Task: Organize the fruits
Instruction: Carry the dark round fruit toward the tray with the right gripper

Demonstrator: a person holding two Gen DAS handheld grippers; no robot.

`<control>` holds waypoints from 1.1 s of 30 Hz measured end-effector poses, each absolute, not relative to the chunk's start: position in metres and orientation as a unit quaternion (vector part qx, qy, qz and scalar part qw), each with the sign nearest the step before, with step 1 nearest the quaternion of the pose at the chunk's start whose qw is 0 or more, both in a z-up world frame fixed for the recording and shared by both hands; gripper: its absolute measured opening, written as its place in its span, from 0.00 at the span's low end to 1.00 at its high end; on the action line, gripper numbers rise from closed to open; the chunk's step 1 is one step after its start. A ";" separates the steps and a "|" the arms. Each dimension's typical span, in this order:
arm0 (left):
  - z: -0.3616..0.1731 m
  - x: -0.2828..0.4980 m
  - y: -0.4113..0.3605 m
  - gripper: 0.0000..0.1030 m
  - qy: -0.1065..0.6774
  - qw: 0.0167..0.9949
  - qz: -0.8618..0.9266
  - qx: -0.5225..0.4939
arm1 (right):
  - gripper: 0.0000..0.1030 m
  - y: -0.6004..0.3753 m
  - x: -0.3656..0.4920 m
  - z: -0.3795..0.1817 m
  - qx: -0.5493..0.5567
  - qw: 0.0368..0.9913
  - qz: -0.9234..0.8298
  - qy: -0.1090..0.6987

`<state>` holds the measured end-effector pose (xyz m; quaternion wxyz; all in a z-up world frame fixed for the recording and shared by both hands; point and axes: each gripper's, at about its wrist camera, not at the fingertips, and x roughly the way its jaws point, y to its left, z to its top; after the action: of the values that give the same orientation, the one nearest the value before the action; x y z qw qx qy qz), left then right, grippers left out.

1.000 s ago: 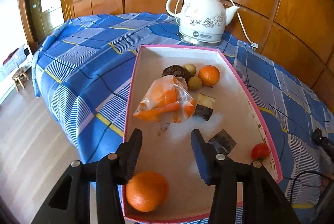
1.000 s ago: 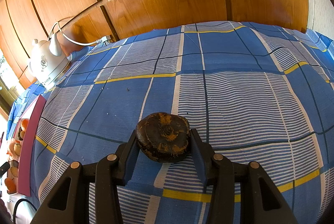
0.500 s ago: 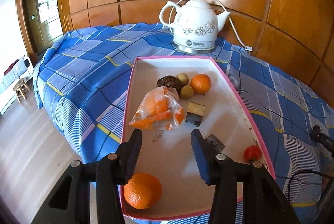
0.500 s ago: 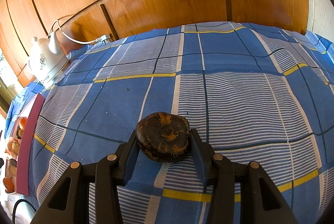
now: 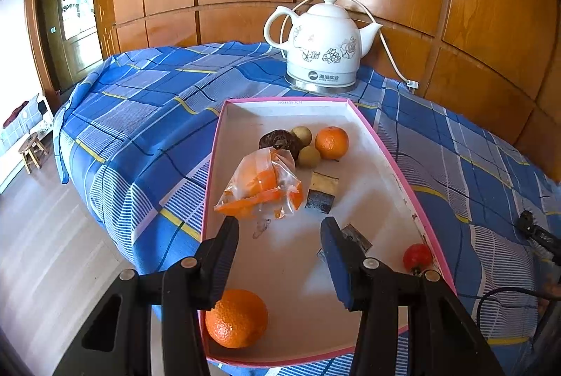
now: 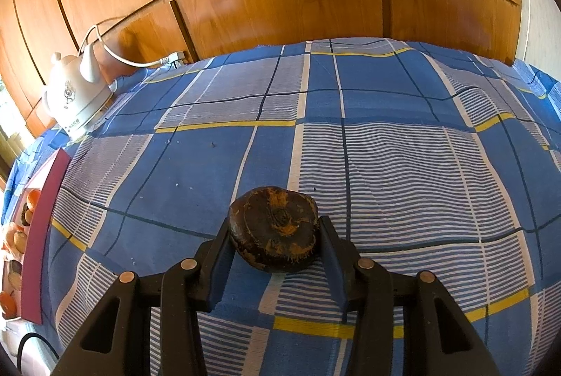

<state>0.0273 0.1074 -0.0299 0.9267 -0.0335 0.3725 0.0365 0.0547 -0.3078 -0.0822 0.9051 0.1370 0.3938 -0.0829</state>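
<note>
Pink-rimmed tray (image 5: pixel 382 144) on a blue plaid-covered tabletop (image 5: pixel 147 116), holding two oranges (image 5: pixel 236 318), a red tomato (image 5: pixel 416 257) and a bag of orange pieces (image 5: pixel 261 188). Left gripper (image 5: pixel 278 232) hovers partly open, empty. Right gripper (image 6: pixel 275 234) clamps a dark brown fruit (image 6: pixel 273 227) above the cloth. White kettle (image 5: pixel 324 46) before wood panelling.

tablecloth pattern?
Blue plaid tablecloth, with white-striped blocks plus thin yellow and dark lines; clearest in the right wrist view.
</note>
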 end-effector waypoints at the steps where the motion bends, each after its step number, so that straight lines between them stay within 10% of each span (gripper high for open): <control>1: -0.030 0.027 0.107 0.48 0.372 0.927 0.036 -0.034 | 0.45 -0.307 0.055 -0.082 0.132 0.905 -0.084 0.396; 33: -0.013 0.027 0.155 0.48 0.352 0.929 0.093 -0.069 | 0.43 -0.093 0.041 -0.018 0.023 0.835 0.319 0.449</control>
<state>0.0268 0.1553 -0.0125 0.9289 -0.0688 0.3518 0.0927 0.0408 -0.0930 -0.0176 0.8346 0.0226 0.4486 0.3190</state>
